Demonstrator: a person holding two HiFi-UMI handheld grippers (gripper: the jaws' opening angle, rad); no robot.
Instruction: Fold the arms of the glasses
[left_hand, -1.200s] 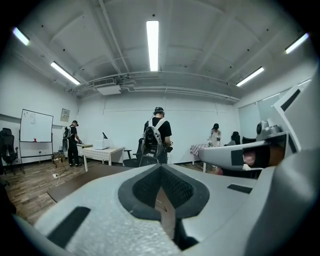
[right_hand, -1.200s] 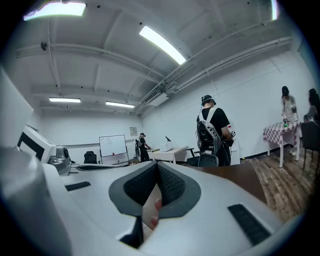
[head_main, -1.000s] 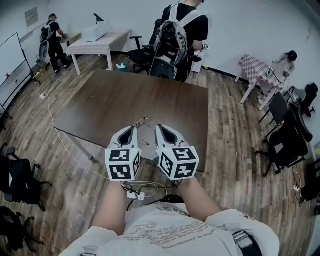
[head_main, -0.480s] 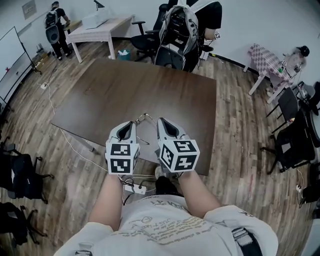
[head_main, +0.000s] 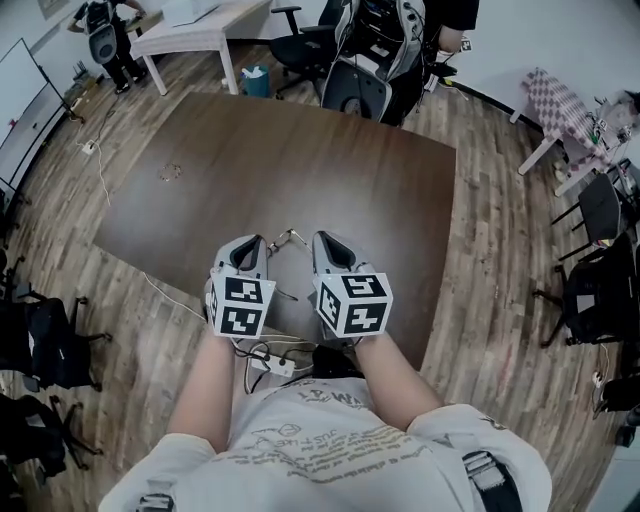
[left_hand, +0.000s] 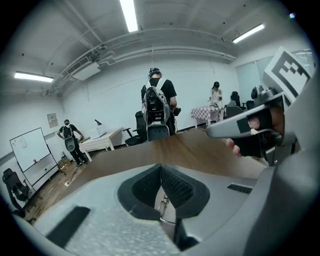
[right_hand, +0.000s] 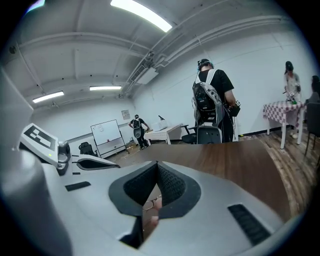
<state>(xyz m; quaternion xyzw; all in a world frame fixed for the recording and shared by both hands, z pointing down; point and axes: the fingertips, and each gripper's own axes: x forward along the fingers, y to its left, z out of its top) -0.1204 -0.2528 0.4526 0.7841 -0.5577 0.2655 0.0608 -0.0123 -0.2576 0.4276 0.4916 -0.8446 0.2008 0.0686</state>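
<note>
- The thin wire-framed glasses (head_main: 287, 240) sit between our two claws, over the near edge of the dark brown rectangular wooden surface (head_main: 300, 160). We cannot tell whether they touch it.
- Our left claw (head_main: 256, 243) is pressed together on the glasses. In the left gripper view its black ribbed pads (left_hand: 176, 186) meet, and a thin bit of the wire frame (left_hand: 162, 206) shows just below them.
- Our right claw (head_main: 321, 240) is likewise pinching the glasses. In the right gripper view its jaws stand closed, with a curve of the rim (right_hand: 148, 204) showing under the pads (right_hand: 172, 185).
- The two claws are side by side and near each other, both pointing away from us across the surface. Each grey body carries a cube with black-and-white square markers.
- A small thin object (head_main: 170, 172) lies well apart on the left part of the surface; it is too small for us to name.
- Beyond the far edge, a person with a backpack (left_hand: 156, 102) stands by a black office chair (head_main: 365, 88).
- A white power strip (head_main: 272, 365) lies on the wooden plank floor (head_main: 490, 260) below our forearms.
</note>
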